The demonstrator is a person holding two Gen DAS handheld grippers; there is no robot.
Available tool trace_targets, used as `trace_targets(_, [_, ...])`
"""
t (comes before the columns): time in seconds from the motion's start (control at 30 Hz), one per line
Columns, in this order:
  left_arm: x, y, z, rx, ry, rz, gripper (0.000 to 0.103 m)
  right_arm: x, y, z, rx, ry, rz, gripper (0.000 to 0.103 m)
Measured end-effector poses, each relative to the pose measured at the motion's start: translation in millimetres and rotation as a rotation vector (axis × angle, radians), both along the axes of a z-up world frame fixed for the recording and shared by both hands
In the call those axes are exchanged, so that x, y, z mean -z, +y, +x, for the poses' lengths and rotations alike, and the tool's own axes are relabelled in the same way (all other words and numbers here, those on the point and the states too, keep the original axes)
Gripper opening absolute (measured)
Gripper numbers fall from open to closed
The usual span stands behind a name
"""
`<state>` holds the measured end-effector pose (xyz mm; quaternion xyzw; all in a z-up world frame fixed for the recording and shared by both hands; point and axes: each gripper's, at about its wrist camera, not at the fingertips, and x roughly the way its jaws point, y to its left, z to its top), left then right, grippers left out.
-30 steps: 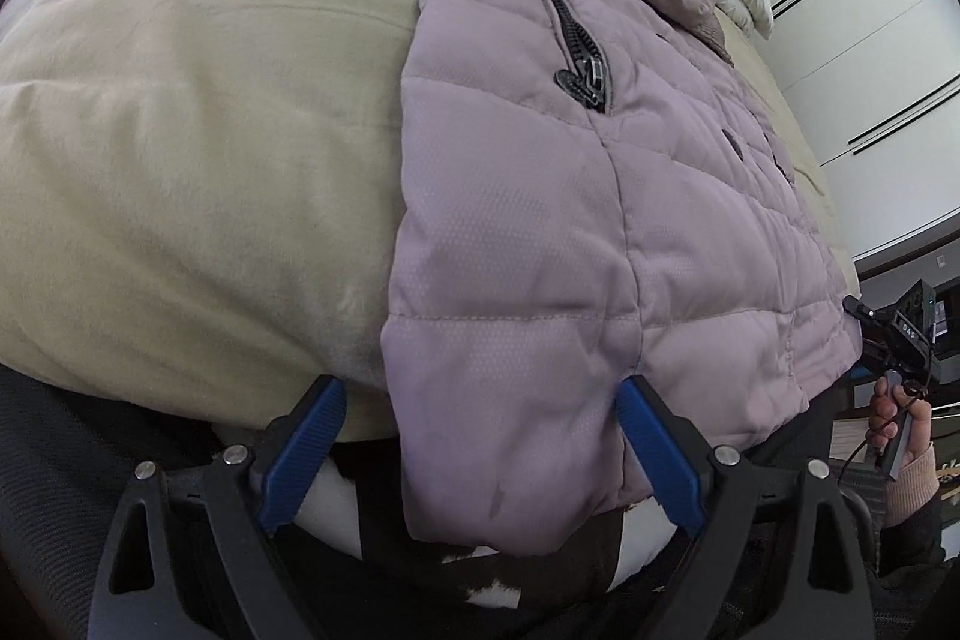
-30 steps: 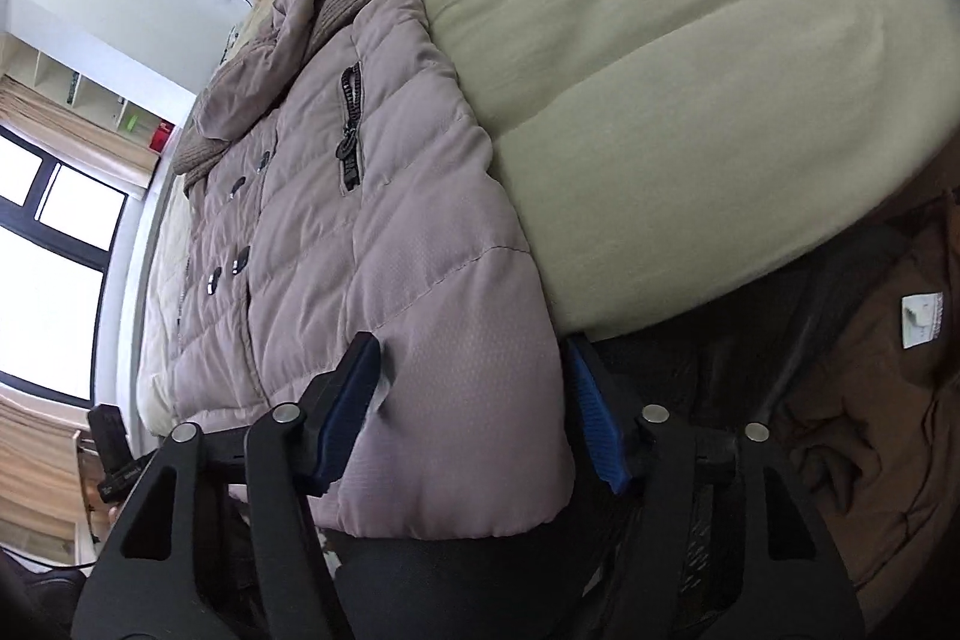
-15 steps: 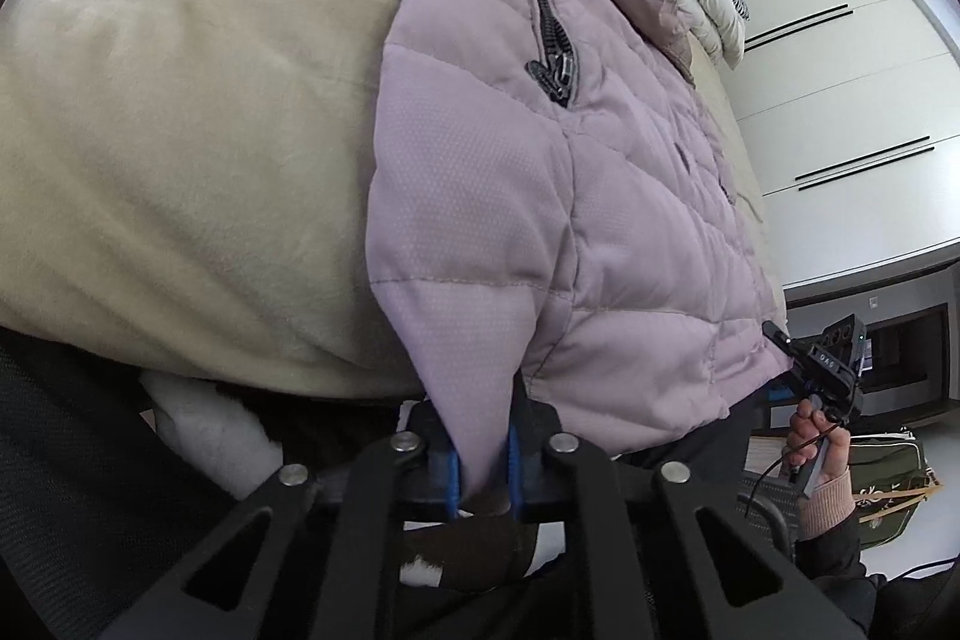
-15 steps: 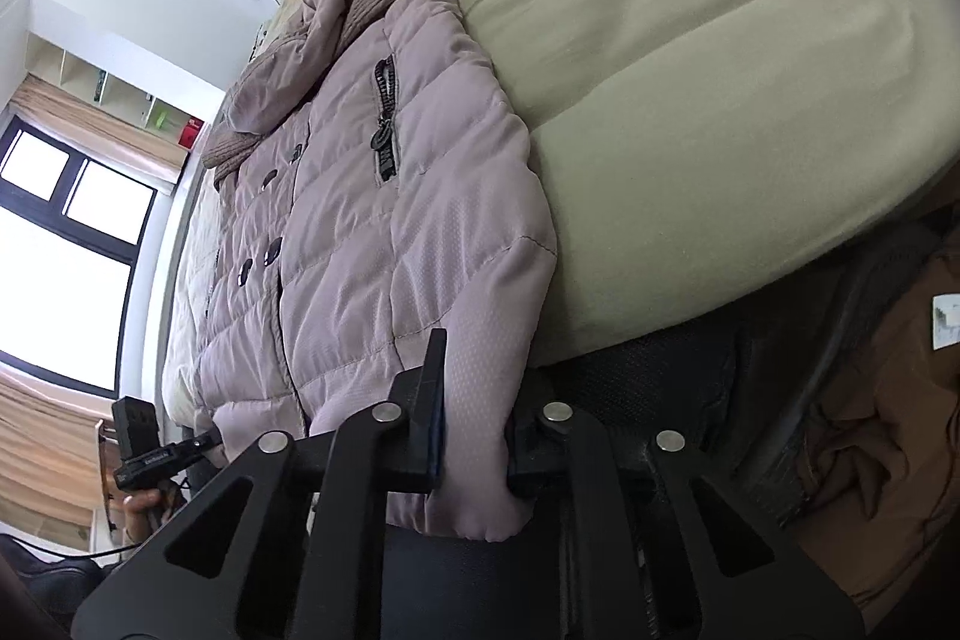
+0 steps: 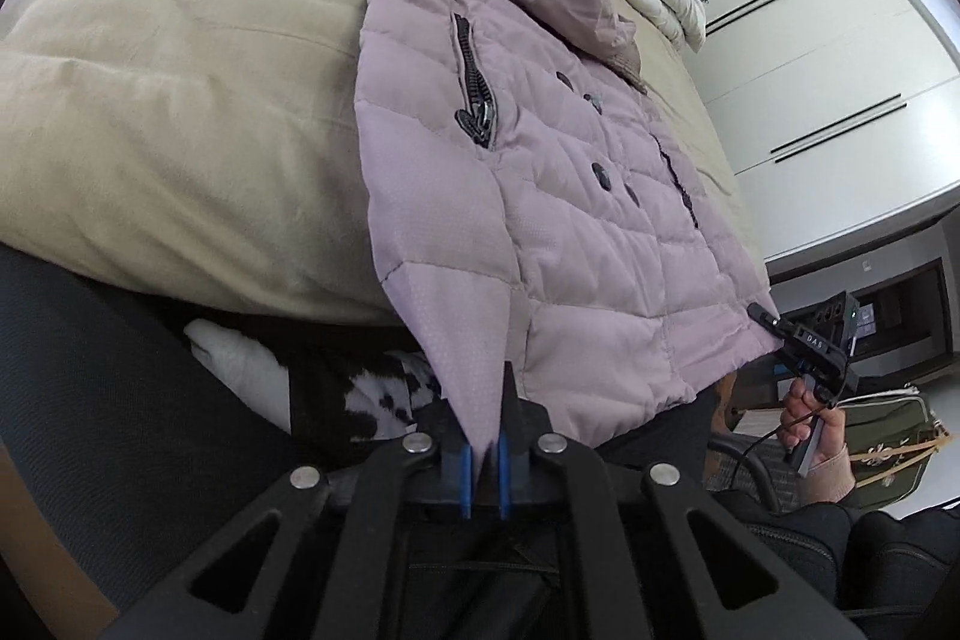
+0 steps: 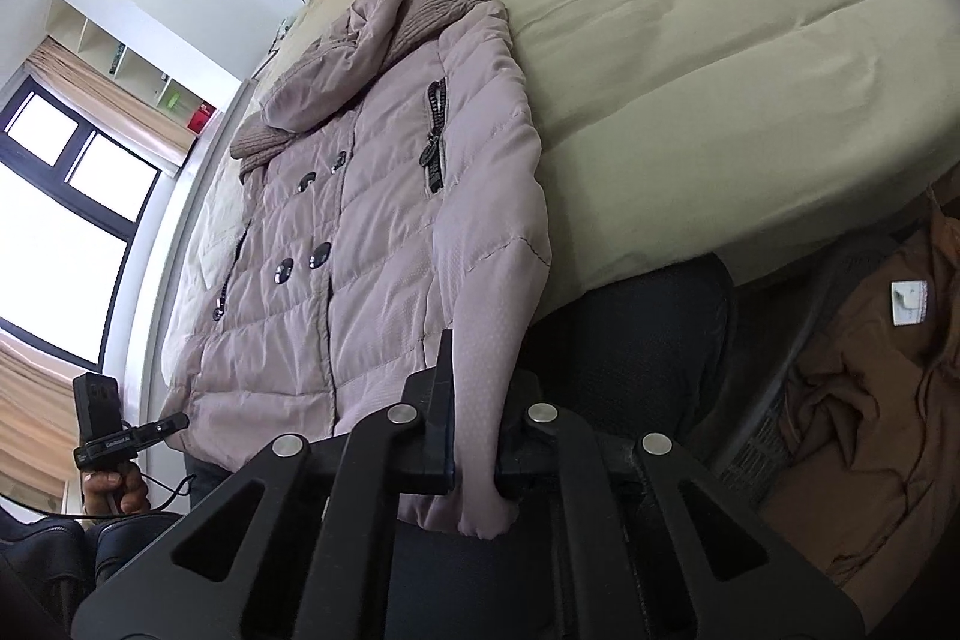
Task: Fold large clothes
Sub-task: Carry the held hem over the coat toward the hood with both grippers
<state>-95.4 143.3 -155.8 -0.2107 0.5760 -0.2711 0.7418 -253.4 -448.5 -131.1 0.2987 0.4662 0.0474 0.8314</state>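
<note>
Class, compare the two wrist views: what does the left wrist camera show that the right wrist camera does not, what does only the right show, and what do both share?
Only the left wrist view shows the white wardrobe and a green bag. Only the right wrist view shows the window, shelves and brown clothing. Both show the jacket lying on the bed, with the left gripper and right gripper each shut on a bottom corner of it.

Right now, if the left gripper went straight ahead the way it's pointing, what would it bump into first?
Most likely the lilac puffer jacket itself. The left gripper is already shut on its hem corner, and the jacket stretches straight ahead over the beige bed. Beyond the hem, depth is hard to judge.
</note>
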Motion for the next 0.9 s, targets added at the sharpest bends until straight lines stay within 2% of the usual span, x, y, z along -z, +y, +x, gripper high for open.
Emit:
trace_targets(0.1, [-15,13,11,-0.076,-0.028,-0.106,0.006,-15,-2,-2,0.013,-0.062,0.049,0.006])
trace_targets(0.2, [-48,20,32,-0.126,-0.133,-0.172,0.006,-38,-6,18,0.031,-0.142,0.081,0.006])
trace_targets(0.4, [-100,24,104,-0.231,-0.319,-0.292,0.006,-101,-12,78,0.079,-0.338,0.022,0.006])
trace_targets(0.47, [-115,20,132,-0.252,-0.378,-0.288,0.006,-121,-14,106,0.093,-0.400,-0.003,0.006])
trace_targets(0.57, [-136,6,178,-0.254,-0.445,-0.261,0.006,-146,-13,155,0.110,-0.446,-0.070,0.006])
trace_targets(0.73, [-150,-1,269,-0.291,-0.445,-0.243,0.006,-169,-20,256,0.156,-0.461,-0.135,0.006])
trace_targets(0.9, [-140,-10,358,-0.335,-0.421,-0.186,0.006,-165,-31,371,0.191,-0.422,-0.171,0.006])
